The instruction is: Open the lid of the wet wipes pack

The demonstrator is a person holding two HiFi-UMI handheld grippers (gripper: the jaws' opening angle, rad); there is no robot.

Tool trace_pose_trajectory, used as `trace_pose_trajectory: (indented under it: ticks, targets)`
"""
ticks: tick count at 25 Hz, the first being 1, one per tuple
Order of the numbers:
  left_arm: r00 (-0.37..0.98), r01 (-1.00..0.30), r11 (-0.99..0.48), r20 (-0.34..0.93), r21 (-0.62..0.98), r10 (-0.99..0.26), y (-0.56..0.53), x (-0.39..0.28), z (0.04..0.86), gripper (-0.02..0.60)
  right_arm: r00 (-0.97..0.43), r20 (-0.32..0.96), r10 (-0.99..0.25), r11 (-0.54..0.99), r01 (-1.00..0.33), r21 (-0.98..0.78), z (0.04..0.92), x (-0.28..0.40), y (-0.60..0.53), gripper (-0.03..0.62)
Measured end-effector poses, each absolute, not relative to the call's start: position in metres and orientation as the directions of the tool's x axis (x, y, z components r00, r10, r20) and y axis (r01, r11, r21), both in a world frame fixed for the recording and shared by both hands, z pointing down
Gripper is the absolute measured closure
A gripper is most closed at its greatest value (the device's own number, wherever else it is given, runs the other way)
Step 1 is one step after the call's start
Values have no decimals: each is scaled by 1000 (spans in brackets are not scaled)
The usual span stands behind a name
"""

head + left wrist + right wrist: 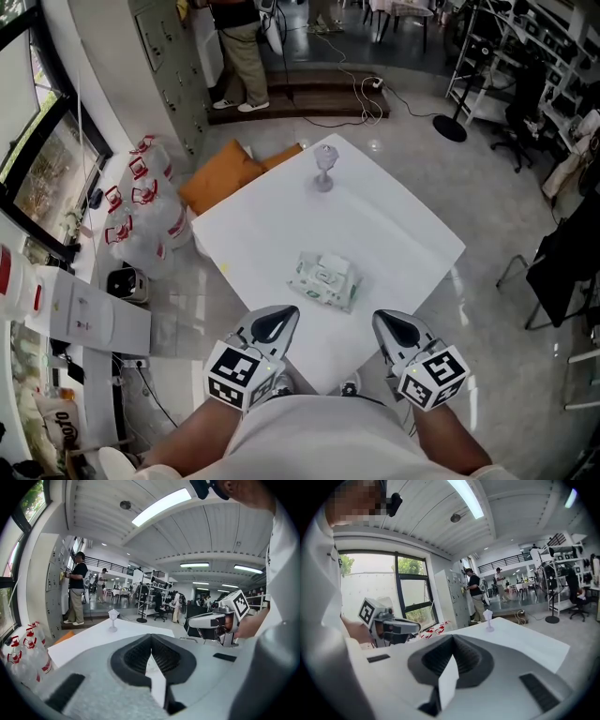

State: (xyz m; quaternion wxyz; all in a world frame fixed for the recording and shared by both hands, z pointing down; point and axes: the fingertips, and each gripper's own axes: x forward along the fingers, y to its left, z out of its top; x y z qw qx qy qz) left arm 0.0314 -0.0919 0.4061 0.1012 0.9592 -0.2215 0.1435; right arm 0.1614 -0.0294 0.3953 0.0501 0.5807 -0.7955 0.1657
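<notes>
I stand at a white table (394,225) in a large open lab: metal racks (497,56), an office chair (518,131), floor cables (361,108), a grey cabinet (169,56) and strip lights (161,507) fill the hall around me.

A clear stemmed goblet (324,169) stands upright near the far corner of the white table (394,234). On the floor just beyond the table lie flat orange pads (225,173), near red-labelled bottle packs (141,211). Farther off, a person (239,47) stands at grey lockers (173,66).

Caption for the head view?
Left gripper and right gripper, shut, facing a green-white wet wipes pack on white table.
</notes>
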Motion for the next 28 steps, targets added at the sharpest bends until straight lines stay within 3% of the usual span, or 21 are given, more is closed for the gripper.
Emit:
trace_pose_trajectory:
  ticks: [28]
  targets:
    - [865,-431,-894,338,126,-370,-88,38,412,572,-343,341,-875,281,-934,-219,425,152,-30,589]
